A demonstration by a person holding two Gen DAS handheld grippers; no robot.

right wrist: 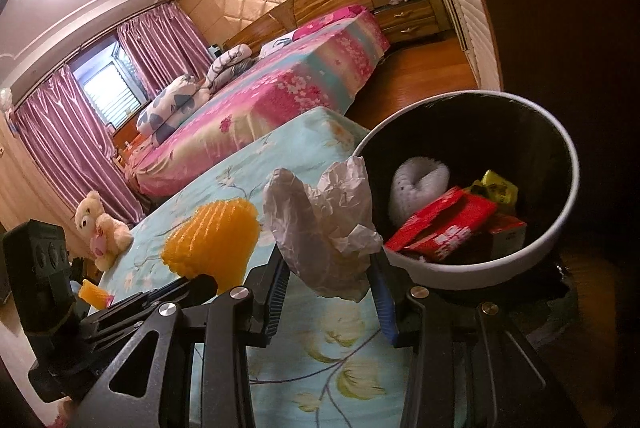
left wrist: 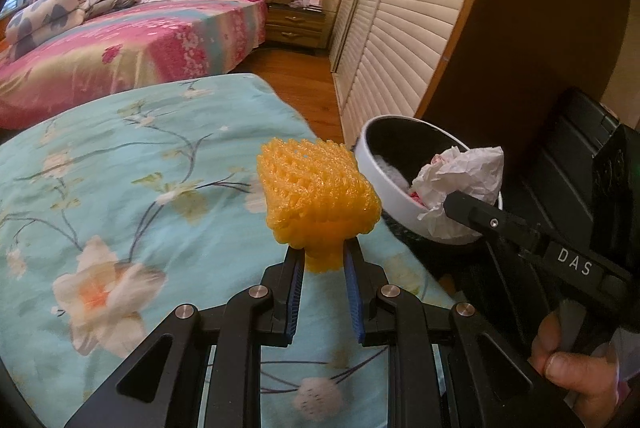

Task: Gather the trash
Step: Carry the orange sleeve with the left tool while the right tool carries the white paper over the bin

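My left gripper [left wrist: 322, 254] is shut on a yellow foam fruit net [left wrist: 316, 192], held above the turquoise floral bedcover [left wrist: 120, 156]. In the right wrist view the same yellow foam net [right wrist: 216, 242] shows at the left, beside the left gripper [right wrist: 200, 282]. My right gripper [right wrist: 330, 268] is shut on a crumpled white paper [right wrist: 324, 224], just left of the white trash bin [right wrist: 560, 228]. The bin holds red packaging [right wrist: 444, 224], a yellow wrapper and a white foam piece. In the left wrist view the crumpled paper [left wrist: 464, 180] hangs at the trash bin's rim [left wrist: 372, 164].
A second bed with a pink floral cover [left wrist: 132, 44] stands behind, with a wooden nightstand [left wrist: 300, 24] and louvred wardrobe doors [left wrist: 404, 40] along the right. A teddy bear [right wrist: 100, 224] sits at the bedcover's far edge. A person's hand [left wrist: 568, 360] holds the right gripper's handle.
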